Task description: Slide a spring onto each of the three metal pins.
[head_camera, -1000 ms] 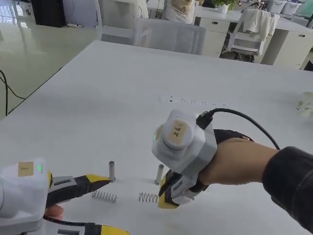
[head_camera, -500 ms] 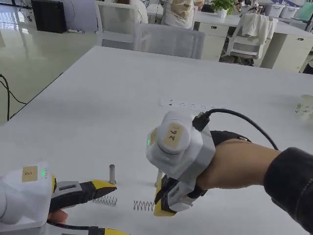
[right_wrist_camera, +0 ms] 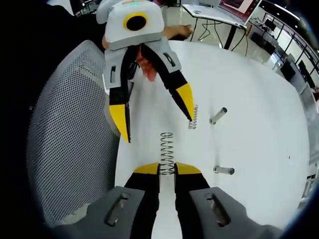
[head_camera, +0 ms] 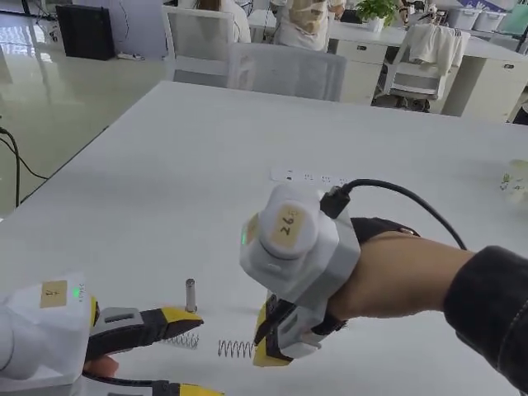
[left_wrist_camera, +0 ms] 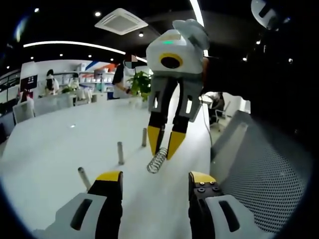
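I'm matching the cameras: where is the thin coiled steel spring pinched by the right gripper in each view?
Head view: the thin coiled steel spring sticks out leftward, low centre, from the right gripper.
Left gripper view: the spring slants down at centre, between that gripper's yellow tips.
Right gripper view: the spring rises at bottom centre from its own jaws.
Shared landmark: short grey metal pins standing nearby.
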`<move>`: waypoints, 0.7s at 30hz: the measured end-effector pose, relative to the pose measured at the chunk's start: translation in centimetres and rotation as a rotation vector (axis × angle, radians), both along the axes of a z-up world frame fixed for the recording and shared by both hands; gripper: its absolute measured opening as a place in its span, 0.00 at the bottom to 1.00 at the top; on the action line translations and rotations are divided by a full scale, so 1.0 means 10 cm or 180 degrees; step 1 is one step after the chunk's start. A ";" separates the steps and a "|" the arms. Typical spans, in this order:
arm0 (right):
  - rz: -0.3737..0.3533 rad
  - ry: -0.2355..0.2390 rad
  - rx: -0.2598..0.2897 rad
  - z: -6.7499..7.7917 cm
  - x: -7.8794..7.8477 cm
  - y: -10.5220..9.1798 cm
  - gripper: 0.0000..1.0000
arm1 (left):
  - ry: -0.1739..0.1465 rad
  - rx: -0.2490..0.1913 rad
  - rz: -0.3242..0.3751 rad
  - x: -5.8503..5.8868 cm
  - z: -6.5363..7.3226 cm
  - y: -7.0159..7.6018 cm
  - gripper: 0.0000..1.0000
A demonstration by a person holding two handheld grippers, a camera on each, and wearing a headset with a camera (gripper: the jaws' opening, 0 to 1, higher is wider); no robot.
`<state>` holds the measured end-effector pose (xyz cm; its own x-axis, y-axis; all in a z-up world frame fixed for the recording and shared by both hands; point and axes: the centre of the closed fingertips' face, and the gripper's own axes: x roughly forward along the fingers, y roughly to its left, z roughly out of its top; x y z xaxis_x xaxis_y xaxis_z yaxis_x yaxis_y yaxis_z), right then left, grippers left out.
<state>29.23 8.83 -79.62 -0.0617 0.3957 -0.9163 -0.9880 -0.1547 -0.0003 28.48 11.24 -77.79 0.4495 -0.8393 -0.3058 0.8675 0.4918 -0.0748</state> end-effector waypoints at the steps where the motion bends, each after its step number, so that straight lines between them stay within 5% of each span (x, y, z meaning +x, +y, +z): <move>1: 0.0010 -0.0004 0.0004 0.01 0.00 0.00 0.08 | -0.0004 0.0002 -0.0001 0.00 0.00 0.00 0.47; 21: 0.0182 -0.0052 0.0034 0.07 -0.08 0.07 0.08 | -0.0127 0.0017 -0.0133 -0.02 0.06 -0.05 0.31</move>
<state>28.39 9.58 -78.90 -0.0697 0.4018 -0.9131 -0.9773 -0.2109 -0.0182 28.29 10.71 -77.22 0.4261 -0.8559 -0.2928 0.8894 0.4556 -0.0373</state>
